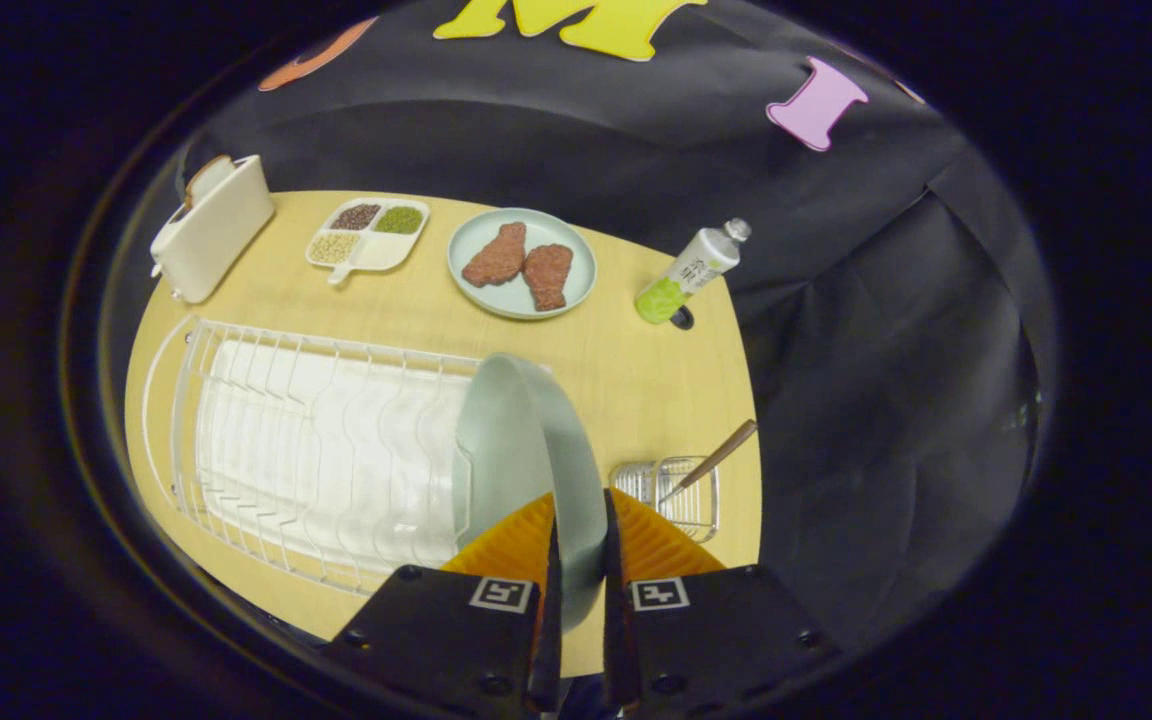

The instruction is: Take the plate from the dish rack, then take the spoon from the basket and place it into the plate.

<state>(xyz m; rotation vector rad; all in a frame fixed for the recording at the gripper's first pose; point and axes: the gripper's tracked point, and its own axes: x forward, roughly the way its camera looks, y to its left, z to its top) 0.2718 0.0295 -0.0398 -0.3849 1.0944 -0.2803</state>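
On the round wooden table, a pale green round plate was pinched on edge between the orange tongs, above the white wire dish rack.

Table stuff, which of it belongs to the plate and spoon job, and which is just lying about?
Job: plate held edge-on between the gripper fingers; dish rack; basket; spoon in it.
Lying about: toaster; divided tray; meat plate; bottle.

Even overhead light brightens the table; the cloth around it falls dim. Fisheye bends the table's edges. Sharp throughout.
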